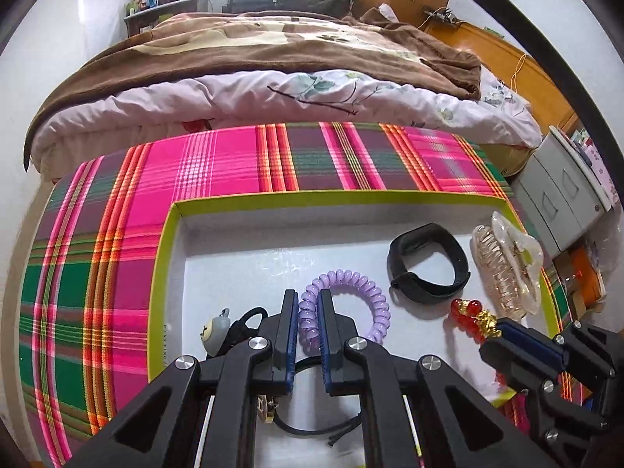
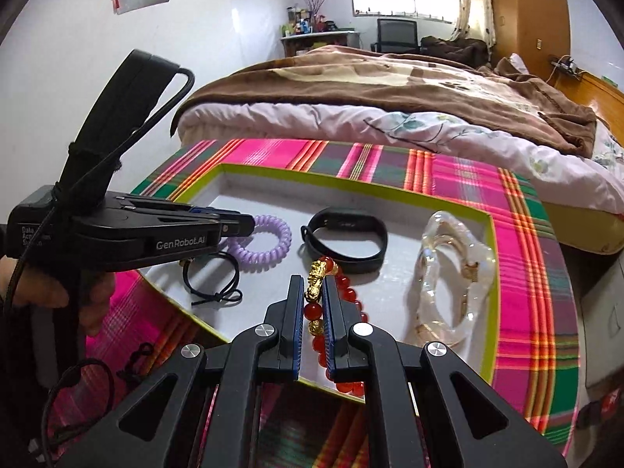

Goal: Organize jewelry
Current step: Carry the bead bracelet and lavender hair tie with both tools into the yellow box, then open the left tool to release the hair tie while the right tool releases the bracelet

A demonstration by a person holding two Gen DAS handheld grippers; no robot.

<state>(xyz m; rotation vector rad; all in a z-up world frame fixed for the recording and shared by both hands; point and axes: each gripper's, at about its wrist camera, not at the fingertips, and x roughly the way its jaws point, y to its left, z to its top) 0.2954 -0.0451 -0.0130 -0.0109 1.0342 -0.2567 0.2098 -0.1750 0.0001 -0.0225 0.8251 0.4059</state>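
A shallow white tray with a lime-green rim (image 1: 171, 241) (image 2: 489, 273) lies on a pink plaid cloth. My left gripper (image 1: 308, 304) (image 2: 249, 226) is shut on a purple coil hair tie (image 1: 366, 288) (image 2: 269, 241) over the tray floor. My right gripper (image 2: 313, 286) (image 1: 497, 329) is shut on a red bead bracelet with gold charms (image 2: 347, 292) (image 1: 466, 312) at the tray's near side. A black wristband (image 1: 429, 265) (image 2: 345, 240) and a clear hair claw (image 1: 511, 265) (image 2: 448, 273) lie in the tray.
A black cord hair tie (image 2: 212, 277) (image 1: 312, 429) and a small grey charm (image 1: 214, 331) lie in the tray's left part. The plaid cloth (image 1: 97, 273) covers the table. A bed (image 1: 273, 89) stands behind it, grey drawers (image 1: 561, 199) at right.
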